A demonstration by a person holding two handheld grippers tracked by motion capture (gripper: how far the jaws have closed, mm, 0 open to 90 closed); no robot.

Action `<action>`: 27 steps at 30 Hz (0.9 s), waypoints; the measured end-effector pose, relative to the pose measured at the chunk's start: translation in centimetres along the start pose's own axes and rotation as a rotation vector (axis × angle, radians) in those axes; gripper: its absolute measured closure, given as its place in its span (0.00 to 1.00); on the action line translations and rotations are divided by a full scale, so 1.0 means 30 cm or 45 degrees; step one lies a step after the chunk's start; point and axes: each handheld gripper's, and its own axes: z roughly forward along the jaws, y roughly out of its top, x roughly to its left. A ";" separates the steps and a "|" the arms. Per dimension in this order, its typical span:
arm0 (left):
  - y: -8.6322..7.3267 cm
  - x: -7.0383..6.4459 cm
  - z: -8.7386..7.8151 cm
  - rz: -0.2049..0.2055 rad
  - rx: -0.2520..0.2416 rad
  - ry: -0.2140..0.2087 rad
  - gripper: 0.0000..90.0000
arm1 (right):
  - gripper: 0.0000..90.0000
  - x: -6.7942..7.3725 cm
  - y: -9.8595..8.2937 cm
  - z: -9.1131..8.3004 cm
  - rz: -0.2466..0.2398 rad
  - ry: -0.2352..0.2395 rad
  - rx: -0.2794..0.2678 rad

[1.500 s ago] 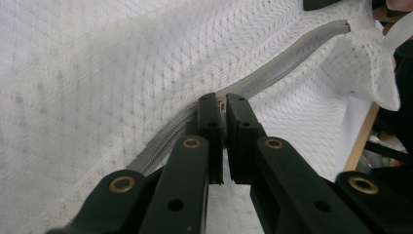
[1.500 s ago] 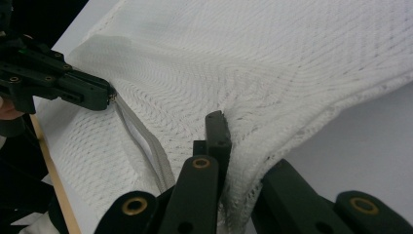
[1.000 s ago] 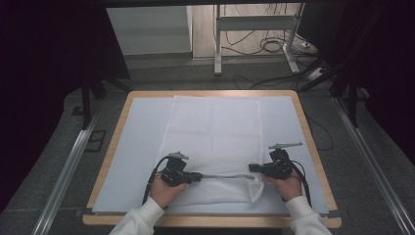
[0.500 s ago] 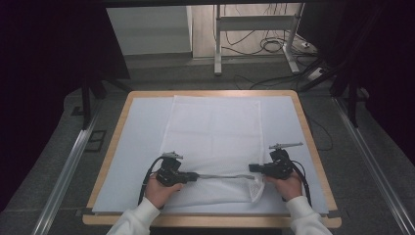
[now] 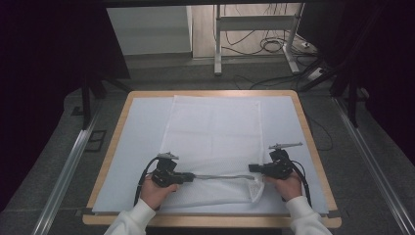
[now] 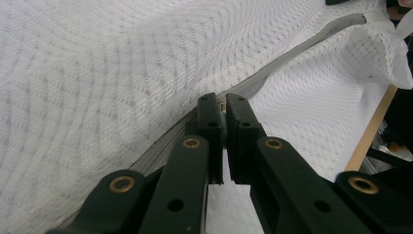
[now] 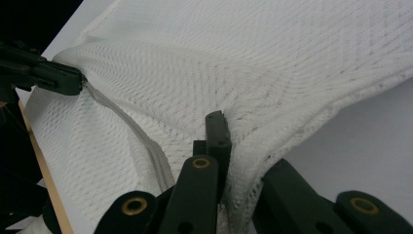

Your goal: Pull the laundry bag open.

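While both grippers pinch the near end of the white mesh bag (image 5: pixel 215 142), the bag lies flat on the pale mat of the table (image 5: pixel 122 147), its far end toward the table's back edge and its zippered near edge stretched between the two hands. The left gripper (image 5: pixel 188 176) has its jaws closed to a thin slit around what looks like the zipper pull, right at the grey zipper (image 6: pixel 292 53), as the left gripper view shows. The right gripper (image 5: pixel 252 168) is clamped on a fold of mesh at the bag's near right corner; in the right gripper view the fabric bunches up between and around its jaws.

Judging from this, the work in hand is running the zipper along the taut edge — and the risks sit mostly in the tension. If the right gripper slackens or the mesh slips out of its bite, the zipper line would go limp and the pull would likely jam or drag the whole bag sideways across the mat. The pull is small, so the left jaws could slide off it. Loose mesh near the corner could also snag in the teeth — pulling too hard might tear the weave.
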 end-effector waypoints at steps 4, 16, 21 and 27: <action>-0.004 0.004 -0.007 -0.001 -0.005 0.000 0.97 | 0.98 0.001 0.000 0.002 -0.002 0.003 0.000; -0.014 0.023 -0.027 -0.015 -0.006 0.002 0.97 | 0.98 0.001 0.000 0.002 -0.004 0.005 0.000; -0.021 0.028 -0.038 -0.018 -0.010 0.007 0.97 | 0.98 0.002 0.000 0.002 -0.006 0.006 -0.001; -0.026 0.038 -0.054 -0.032 -0.022 0.015 0.97 | 0.98 0.001 0.000 0.003 -0.004 0.004 0.001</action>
